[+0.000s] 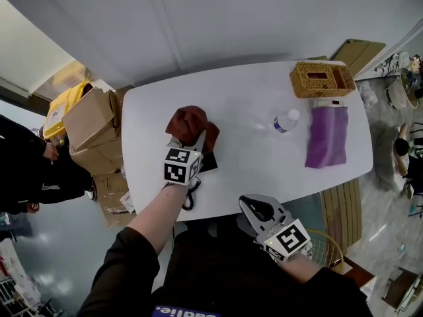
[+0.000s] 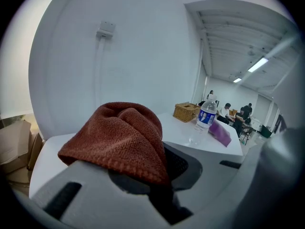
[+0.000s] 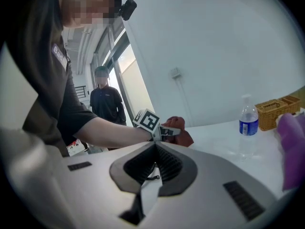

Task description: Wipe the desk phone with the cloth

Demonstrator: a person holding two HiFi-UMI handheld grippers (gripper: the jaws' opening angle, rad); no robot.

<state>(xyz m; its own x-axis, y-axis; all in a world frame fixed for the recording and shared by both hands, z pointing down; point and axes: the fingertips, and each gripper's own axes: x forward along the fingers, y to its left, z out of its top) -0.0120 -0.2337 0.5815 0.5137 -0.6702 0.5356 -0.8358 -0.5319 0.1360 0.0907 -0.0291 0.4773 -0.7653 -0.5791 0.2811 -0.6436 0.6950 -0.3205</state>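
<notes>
Between the jaws of the left gripper (image 1: 197,142) a rust-brown cloth (image 1: 190,123) is clamped, bunched just past their tips. Right beneath it, at the near left of the table (image 1: 251,98), lies the dark phone (image 1: 209,163), mostly hidden, so its long axis is unclear. The right gripper (image 1: 251,207) hangs off the near edge, jaws together, empty; the left is plainly nearer. Far right, a wicker basket (image 1: 320,79) shows no contents.
</notes>
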